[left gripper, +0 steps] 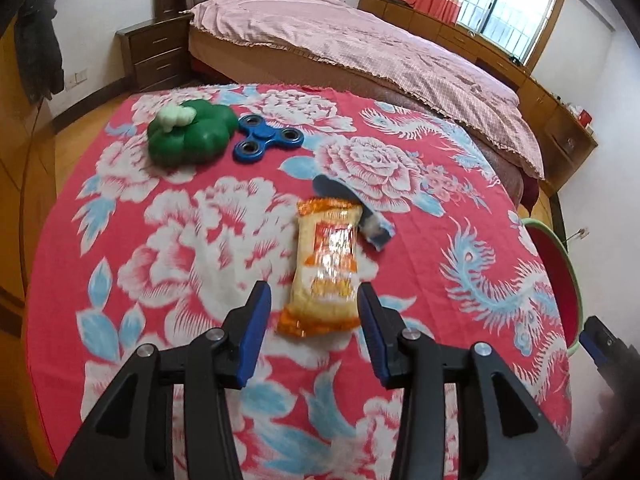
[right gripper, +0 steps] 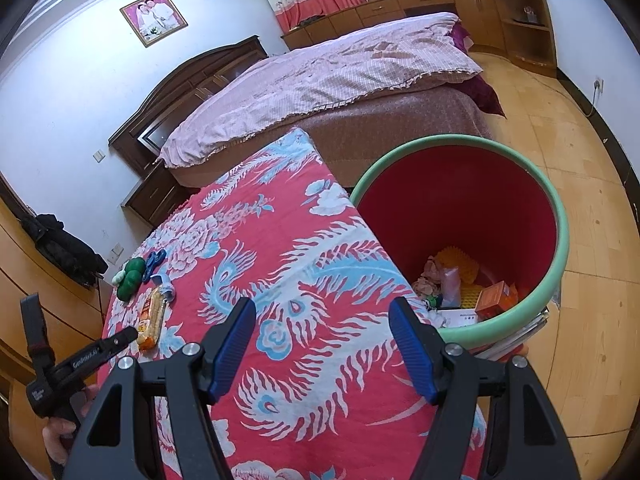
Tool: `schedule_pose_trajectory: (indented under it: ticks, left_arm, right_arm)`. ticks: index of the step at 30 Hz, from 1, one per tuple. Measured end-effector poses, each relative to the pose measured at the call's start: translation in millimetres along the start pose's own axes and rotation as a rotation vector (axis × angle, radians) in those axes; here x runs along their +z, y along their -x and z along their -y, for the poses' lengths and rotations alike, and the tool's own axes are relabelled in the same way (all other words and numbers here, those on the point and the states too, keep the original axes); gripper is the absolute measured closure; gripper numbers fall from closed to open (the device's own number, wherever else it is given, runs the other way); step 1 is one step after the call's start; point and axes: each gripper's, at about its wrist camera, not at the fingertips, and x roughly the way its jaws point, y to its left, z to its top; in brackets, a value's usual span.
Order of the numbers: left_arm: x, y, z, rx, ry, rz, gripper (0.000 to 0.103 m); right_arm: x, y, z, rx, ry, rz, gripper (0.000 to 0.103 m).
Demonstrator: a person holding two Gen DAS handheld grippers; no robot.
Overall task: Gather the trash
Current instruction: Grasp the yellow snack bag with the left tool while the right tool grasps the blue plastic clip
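Note:
An orange and white snack wrapper (left gripper: 326,266) lies on the red floral tablecloth (left gripper: 168,216). My left gripper (left gripper: 314,294) is open, its blue pads on either side of the wrapper's near end, not touching it. A torn blue wrapper piece (left gripper: 360,210) lies just behind it. The red bin with a green rim (right gripper: 560,216) stands by the table's right edge and holds several pieces of trash. My right gripper (right gripper: 322,310) is open and empty above the cloth, left of the bin. The snack wrapper (right gripper: 152,316) also shows in the right wrist view.
A green toy with a white lump (left gripper: 188,132) and a blue fidget spinner (left gripper: 266,138) sit at the table's far left. A bed with a pink cover (left gripper: 360,40) lies behind the table. The bin's rim (left gripper: 576,280) shows at the right edge.

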Motion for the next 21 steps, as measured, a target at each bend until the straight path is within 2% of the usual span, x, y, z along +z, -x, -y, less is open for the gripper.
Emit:
schedule_pose_trajectory:
  ticks: [11,18,21]
  left_arm:
    - [11.4,-32.2,9.4,0.004,-0.056,-0.059,0.058]
    - [13.3,-31.3,-3.1,-0.006,-0.043,-0.049,0.063]
    - [14.1,-25.2,-12.3,-0.007,-0.021,-0.021,0.064]
  right_arm:
    - [3.5,-13.6,-23.6,-0.019,0.06,-0.033,0.032]
    - [9.3,-22.3,-48.0,-0.02,0.113,-0.048,0.032]
    - [9.8,-29.4,-61.1,-0.012,0.137,-0.062,0.032]
